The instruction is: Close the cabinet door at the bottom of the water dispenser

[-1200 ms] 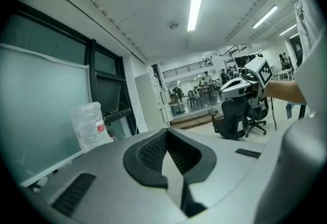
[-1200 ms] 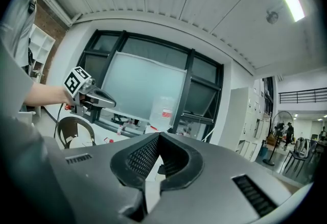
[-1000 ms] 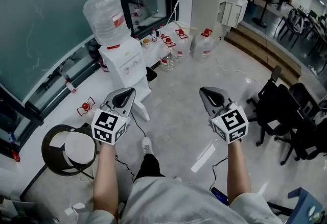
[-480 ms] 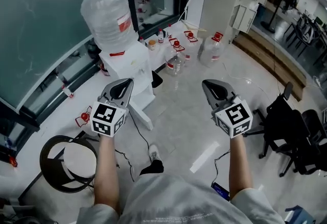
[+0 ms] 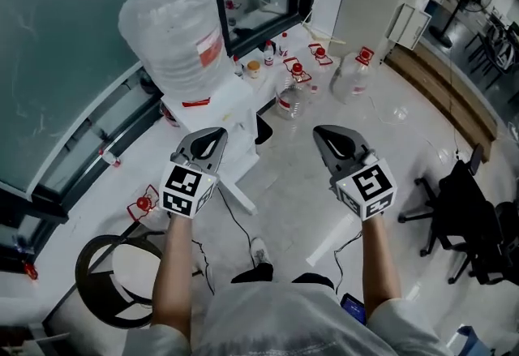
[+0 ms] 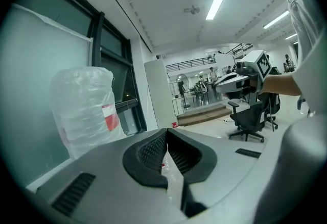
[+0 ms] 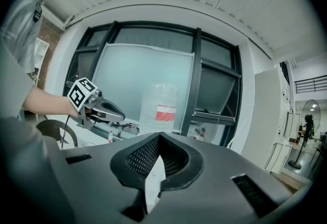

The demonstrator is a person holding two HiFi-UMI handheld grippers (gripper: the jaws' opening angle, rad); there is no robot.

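A white water dispenser stands by the glass wall with a large clear bottle on top. At its foot a white cabinet door juts out open over the floor. My left gripper is shut and empty, held just in front of the dispenser's body, above the door. To its right, over bare floor, my right gripper is shut and empty too. The left gripper view shows its shut tips with the bottle at the left. In the right gripper view the bottle lies beyond the shut tips.
Several water jugs and small bottles stand on the floor behind the dispenser. A black office chair is at the right. A round black ring stand sits at the lower left. A thin cable runs across the floor by my foot.
The person has walked toward the dispenser, which now looks larger and nearer. Both grippers travelled forward with it and stayed shut; the left one now overlaps the dispenser's front.
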